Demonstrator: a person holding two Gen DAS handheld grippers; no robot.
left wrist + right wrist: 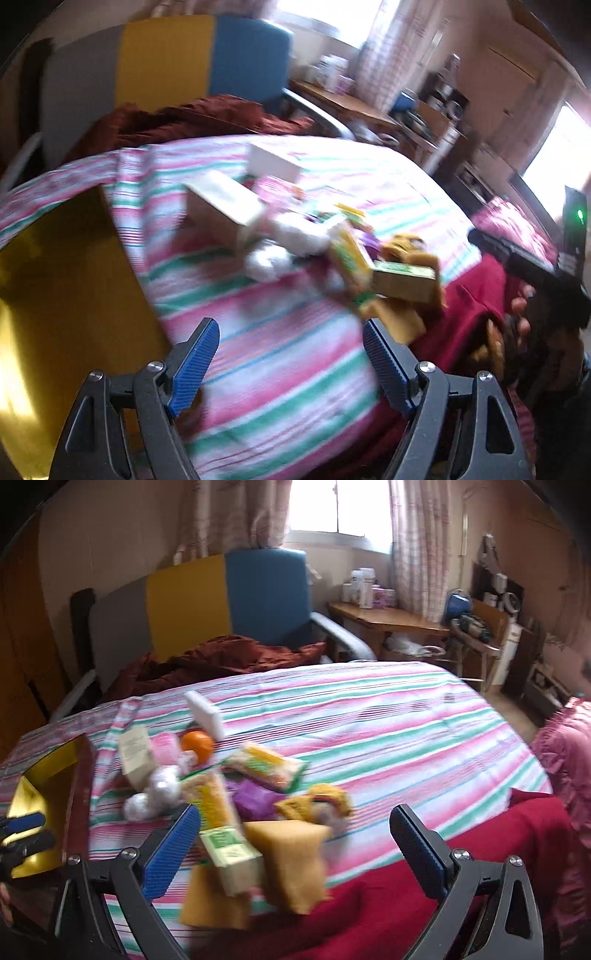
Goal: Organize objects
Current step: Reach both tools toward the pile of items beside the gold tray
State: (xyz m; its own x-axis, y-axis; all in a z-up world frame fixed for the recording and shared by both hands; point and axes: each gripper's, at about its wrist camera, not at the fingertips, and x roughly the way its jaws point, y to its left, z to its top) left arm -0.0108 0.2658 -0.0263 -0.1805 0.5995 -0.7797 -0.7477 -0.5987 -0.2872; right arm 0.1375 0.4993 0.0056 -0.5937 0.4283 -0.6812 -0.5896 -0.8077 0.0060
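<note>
A heap of small objects lies on the striped bed cover (pixel 369 716): a green and tan box (pixel 232 853), yellow sponges (pixel 295 860), noodle packets (pixel 266 768), an orange (pixel 197 744), a white block (pixel 205 714), a pink item (pixel 164 747), foil-wrapped lumps (pixel 162 786). My right gripper (pixel 295 845) is open and empty, jaws either side of the box and sponge. My left gripper (pixel 291 362) is open and empty above the striped cover, short of the heap (pixel 314 243). The green and tan box (pixel 402 282) also shows in the left wrist view.
A gold-lined box (pixel 40 801) sits at the bed's left edge, also in the left wrist view (pixel 74 295). A red cloth (pixel 443 886) covers the near right. A maroon blanket (pixel 221 657) and a colour-blocked chair (pixel 229 598) are behind the bed. A wooden desk (pixel 388 620) stands beyond.
</note>
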